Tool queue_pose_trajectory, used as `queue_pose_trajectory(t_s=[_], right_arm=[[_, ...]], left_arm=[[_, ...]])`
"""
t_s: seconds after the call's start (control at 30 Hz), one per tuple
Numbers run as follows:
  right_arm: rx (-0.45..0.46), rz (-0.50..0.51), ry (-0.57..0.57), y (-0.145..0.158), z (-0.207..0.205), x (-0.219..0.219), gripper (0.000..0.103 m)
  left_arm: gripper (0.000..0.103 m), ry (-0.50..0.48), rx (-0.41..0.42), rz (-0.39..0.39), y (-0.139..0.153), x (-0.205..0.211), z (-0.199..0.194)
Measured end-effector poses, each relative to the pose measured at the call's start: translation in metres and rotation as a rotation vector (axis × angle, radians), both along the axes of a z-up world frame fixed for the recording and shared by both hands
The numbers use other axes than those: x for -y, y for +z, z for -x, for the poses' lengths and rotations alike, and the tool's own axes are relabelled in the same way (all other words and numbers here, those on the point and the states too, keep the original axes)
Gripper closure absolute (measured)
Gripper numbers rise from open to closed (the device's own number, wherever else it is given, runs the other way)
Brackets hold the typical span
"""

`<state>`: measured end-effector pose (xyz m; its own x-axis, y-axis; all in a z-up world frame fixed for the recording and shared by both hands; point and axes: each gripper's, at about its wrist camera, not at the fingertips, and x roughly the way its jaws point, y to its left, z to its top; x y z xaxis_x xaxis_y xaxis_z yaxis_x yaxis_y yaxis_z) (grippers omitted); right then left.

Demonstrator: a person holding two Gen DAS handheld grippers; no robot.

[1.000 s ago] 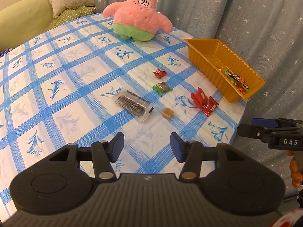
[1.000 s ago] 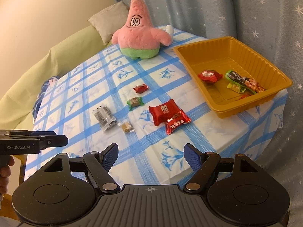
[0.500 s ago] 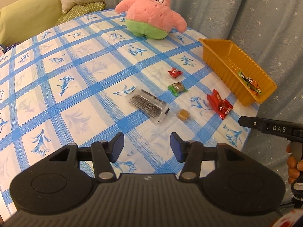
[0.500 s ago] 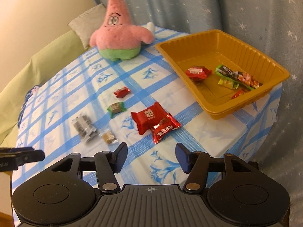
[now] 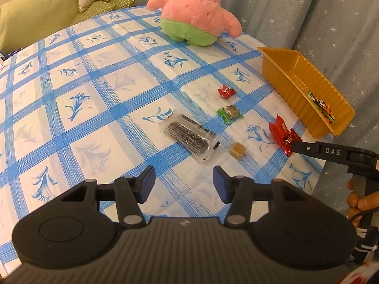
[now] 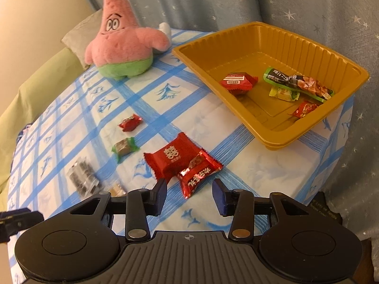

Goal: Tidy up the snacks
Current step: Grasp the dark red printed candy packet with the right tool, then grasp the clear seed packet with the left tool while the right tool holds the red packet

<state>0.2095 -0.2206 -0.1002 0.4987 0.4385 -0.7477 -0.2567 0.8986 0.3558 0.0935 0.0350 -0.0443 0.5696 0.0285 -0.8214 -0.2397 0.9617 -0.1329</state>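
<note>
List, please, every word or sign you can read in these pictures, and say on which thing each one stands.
"DAS": on the right gripper, seen from the left wrist.
"囍": on the large red packet.
Small red packet: Chinese characters, too blurred to read.
Snacks in the tray: print too small.
Black part at the table's right edge: unreadable lettering.

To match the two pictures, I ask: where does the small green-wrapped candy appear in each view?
Left wrist: green-wrapped candy right of centre, between the small red candy and clear packet.
Right wrist: left of centre.
Shared landmark: pink plush star, at the table's far edge.
</note>
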Motion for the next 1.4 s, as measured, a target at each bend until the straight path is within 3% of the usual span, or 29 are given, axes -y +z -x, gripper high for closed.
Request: queue_pose_trajectory(t_s=[0.5,0.83,0.93,1.03,1.13,1.4], right_arm=[[0.037,0.107,-0.017,-0.014,-0.019,-0.028,0.065],[0.029,0.115,-0.055,-0.014,-0.031,-0.034,0.065],[0.065,0.163,-0.024,-0.015,-0.028,-0.038,0.078],[0.077,0.161,0.005,-0.017,-0.026,-0.036,0.079],[0.067,0.145,0.021,-0.016,-0.026,-0.034,0.080],[0.058,0.109,0.030,-0.006,-0.019,-0.021,0.080]], left_arm=[[0.053,0.000,-0.007,0.005,-0.006,-0.006,-0.009],[0.052,-0.027,-0.004,0.009,-0.010,-0.001,-0.018],[0.052,-0.031,-0.005,0.013,-0.012,0.002,-0.021],[0.052,-0.031,-0.004,0.018,-0.013,0.003,-0.024],[0.040,-0.022,-0.003,0.027,-0.014,0.005,-0.029],[0.030,0.012,0.013,0.045,-0.022,0.010,-0.052]])
